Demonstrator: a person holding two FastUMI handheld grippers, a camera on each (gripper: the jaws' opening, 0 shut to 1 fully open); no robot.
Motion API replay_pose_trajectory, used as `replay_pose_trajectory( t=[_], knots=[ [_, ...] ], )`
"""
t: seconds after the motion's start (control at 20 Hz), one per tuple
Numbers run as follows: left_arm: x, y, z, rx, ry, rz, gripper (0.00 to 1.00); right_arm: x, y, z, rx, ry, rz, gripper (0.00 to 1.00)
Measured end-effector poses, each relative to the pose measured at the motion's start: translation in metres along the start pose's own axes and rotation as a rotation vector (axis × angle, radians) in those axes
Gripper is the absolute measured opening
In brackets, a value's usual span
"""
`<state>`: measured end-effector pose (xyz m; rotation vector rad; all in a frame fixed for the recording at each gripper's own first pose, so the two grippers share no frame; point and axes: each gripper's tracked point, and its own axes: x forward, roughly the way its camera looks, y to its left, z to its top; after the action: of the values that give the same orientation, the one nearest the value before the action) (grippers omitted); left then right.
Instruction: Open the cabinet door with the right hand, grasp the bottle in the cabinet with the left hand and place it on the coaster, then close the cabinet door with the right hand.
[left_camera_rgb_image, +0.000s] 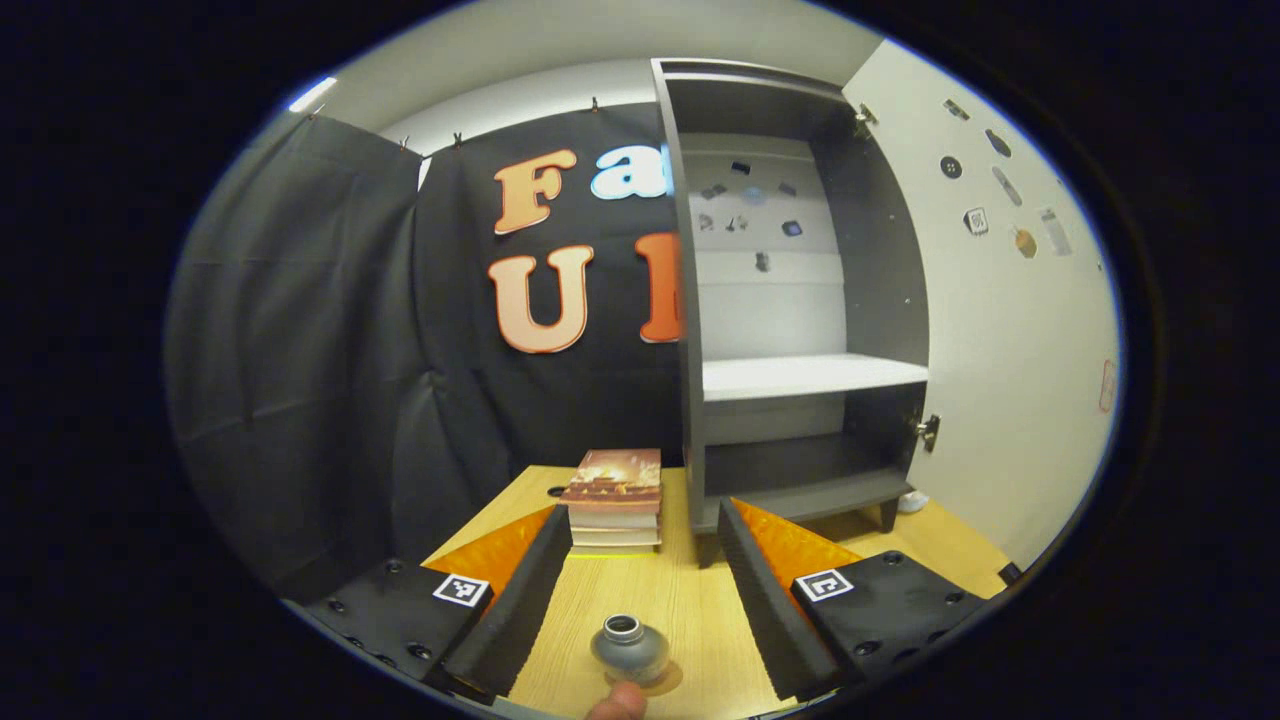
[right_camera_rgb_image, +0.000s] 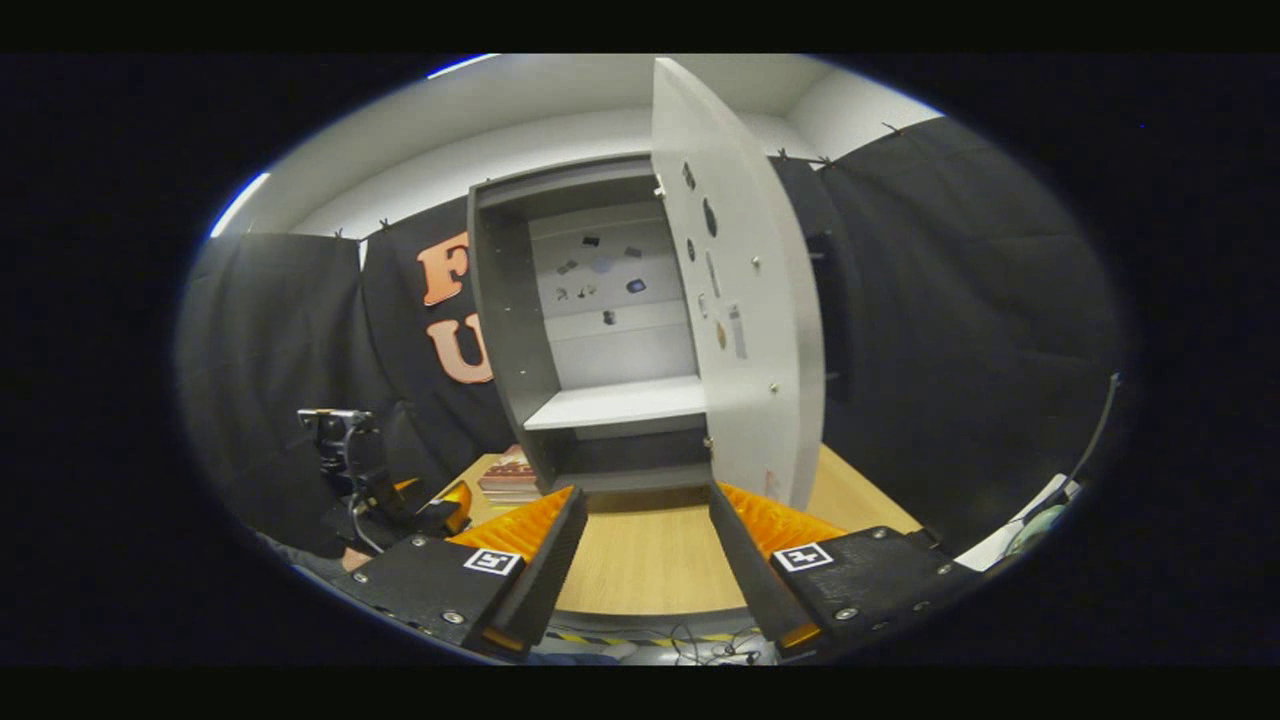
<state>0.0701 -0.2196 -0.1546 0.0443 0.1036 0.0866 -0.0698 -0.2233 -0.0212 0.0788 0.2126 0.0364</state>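
Note:
A small grey bottle stands upright on a brown coaster on the wooden table, low in the left gripper view. My left gripper is open, its fingers wide on either side of the bottle and not touching it. A fingertip shows just below the bottle. The grey cabinet stands open with bare shelves, its white door swung out. My right gripper is open and holds nothing, short of the door's lower edge. The left gripper also appears at the left of the right gripper view.
A stack of books lies on the table to the left of the cabinet's foot. Small stickers dot the door's inner face and the cabinet's back panel. Cables hang below the table's front edge.

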Motion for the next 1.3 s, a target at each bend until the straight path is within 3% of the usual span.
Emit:
replay_pose_trajectory(
  t=[0.3, 0.45, 0.5, 0.55, 0.65, 0.95, 1.3],
  knots=[
    [-0.018, -0.026, 0.049, -0.02, -0.029, -0.079, 0.95, -0.009, -0.072, 0.042, -0.033, -0.084, -0.084, 0.77],
    [-0.024, -0.025, 0.056, -0.008, -0.028, -0.078, 0.96, -0.002, -0.104, 0.053, -0.02, -0.111, -0.116, 0.77],
    [-0.025, -0.023, 0.054, 0.0, -0.018, -0.07, 0.96, 0.002, -0.112, 0.051, -0.021, -0.108, -0.122, 0.72],
    [-0.027, -0.02, 0.053, 0.003, -0.012, -0.065, 0.96, 0.007, -0.12, 0.05, -0.025, -0.109, -0.129, 0.77],
    [-0.029, -0.013, 0.052, 0.007, -0.002, -0.046, 0.96, 0.018, -0.133, 0.046, -0.018, -0.1, -0.128, 0.77],
    [-0.03, -0.004, 0.054, 0.041, -0.006, -0.017, 0.96, 0.029, -0.124, 0.047, 0.018, -0.125, -0.068, 0.77],
    [-0.033, 0.004, 0.059, 0.046, -0.003, -0.017, 0.95, 0.035, -0.079, 0.036, -0.006, -0.122, 0.015, 0.76]
  ],
)
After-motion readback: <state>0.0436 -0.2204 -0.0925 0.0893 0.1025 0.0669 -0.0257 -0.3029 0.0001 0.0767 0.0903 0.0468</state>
